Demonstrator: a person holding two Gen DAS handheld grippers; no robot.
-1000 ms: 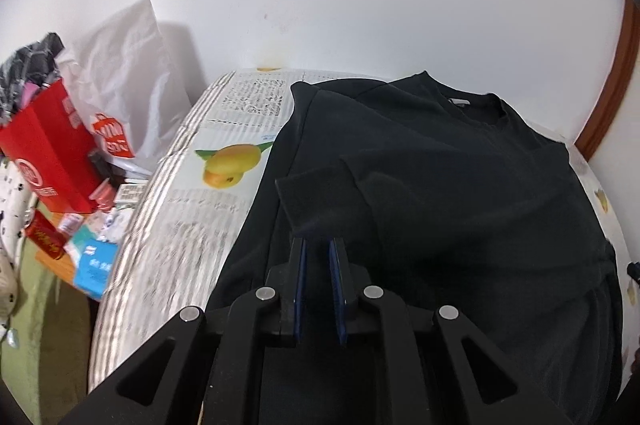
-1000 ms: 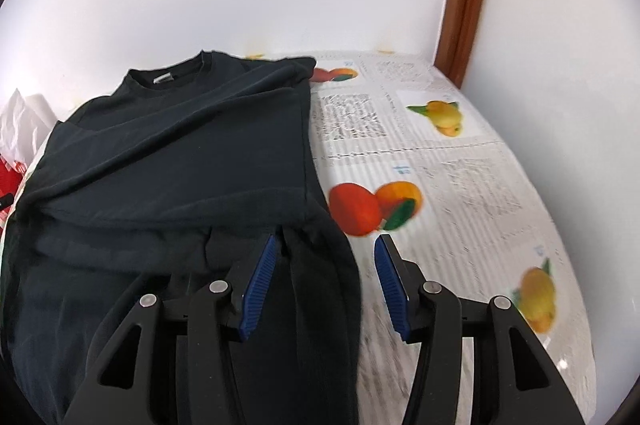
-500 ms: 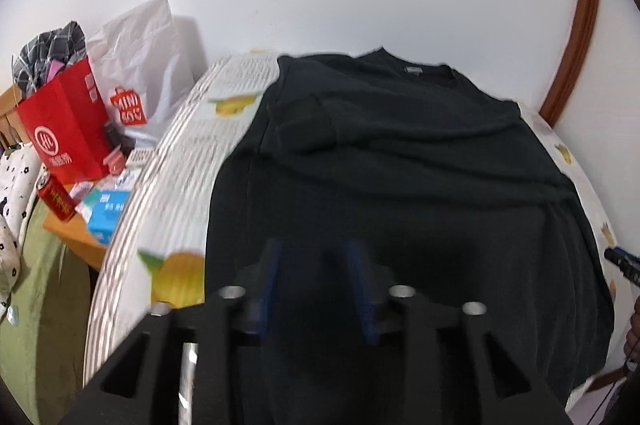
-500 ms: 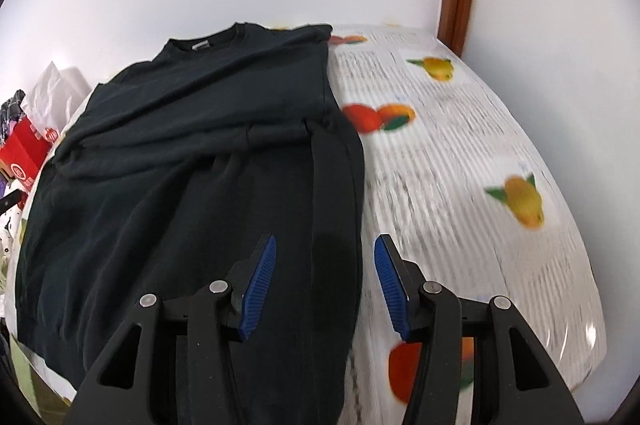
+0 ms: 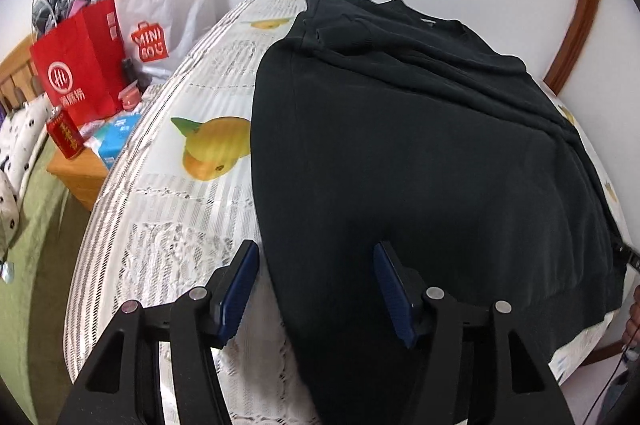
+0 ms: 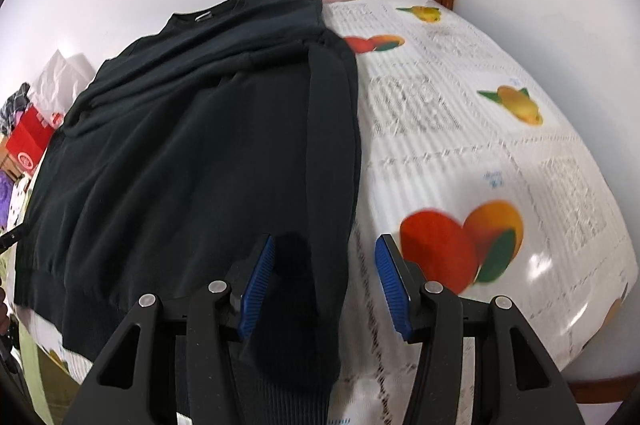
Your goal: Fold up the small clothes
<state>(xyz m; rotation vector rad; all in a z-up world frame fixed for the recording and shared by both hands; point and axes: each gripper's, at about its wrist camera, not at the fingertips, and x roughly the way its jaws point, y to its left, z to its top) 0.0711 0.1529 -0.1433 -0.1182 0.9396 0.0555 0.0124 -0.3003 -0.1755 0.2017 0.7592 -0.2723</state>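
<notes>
Both tools gape empty, left tool (image 5: 316,289) opening, right tool (image 6: 325,281) steady, over a soft, limp black knit sweatshirt (image 5: 420,153); pinch its ribbed hem corners just below them.

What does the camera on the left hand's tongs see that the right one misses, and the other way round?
Only the left wrist view shows the white Miniso bag, the small red box on the wooden bedside stand, and the left tongs, jaws opening over the sweater's side edge.

Only the right wrist view shows the red and orange fruit print and the right tongs, open over a folded sleeve.

Both show the black sweater lying flat on the fruit-printed cover, and the red paper bag.
</notes>
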